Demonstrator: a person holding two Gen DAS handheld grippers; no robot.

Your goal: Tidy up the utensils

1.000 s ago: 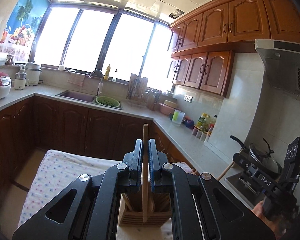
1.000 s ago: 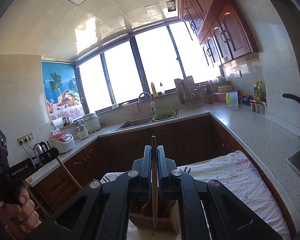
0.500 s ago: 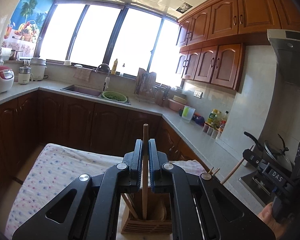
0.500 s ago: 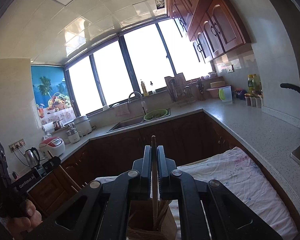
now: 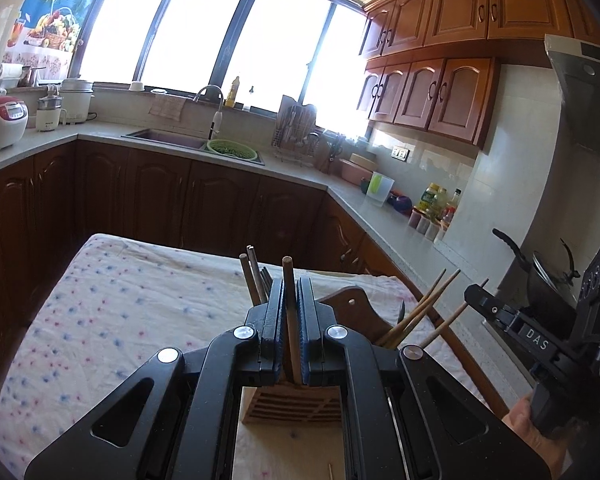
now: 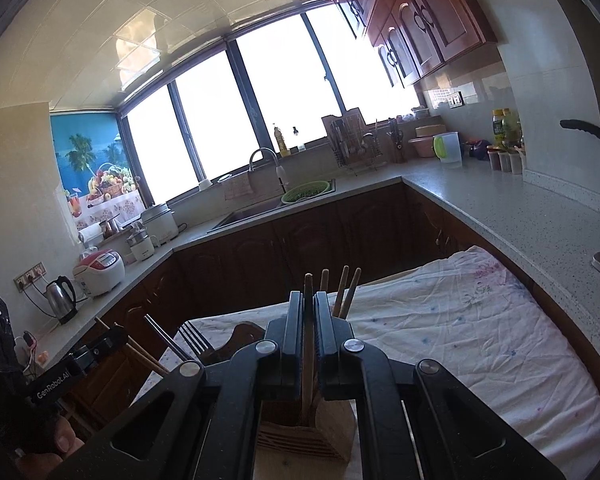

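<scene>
My left gripper (image 5: pixel 289 284) is shut on an upright wooden stick (image 5: pixel 287 268) whose lower end dips into a slatted wooden utensil holder (image 5: pixel 296 404) right below. My right gripper (image 6: pixel 308 298) is shut on another wooden stick (image 6: pixel 308 284), standing in the same holder (image 6: pixel 307 436). Several wooden handles (image 6: pixel 345 284) and chopsticks (image 5: pixel 419 312) stand in the holder, and metal forks (image 6: pixel 192 338) show beside it. The right gripper's body appears in the left wrist view (image 5: pixel 539 340), holding its stick.
The holder stands on a table with a flowered cloth (image 5: pixel 120 300). A dark wooden chair back (image 5: pixel 355 304) rises behind it. An L-shaped counter (image 6: pixel 499 208) carries a sink, green colander (image 5: pixel 232 150), bottles and a rice cooker (image 6: pixel 100 268). A pan stands at right (image 5: pixel 539 276).
Both grippers have lowered with their sticks toward the holder. The other handles in the holder now rise into view beside the fingers.
</scene>
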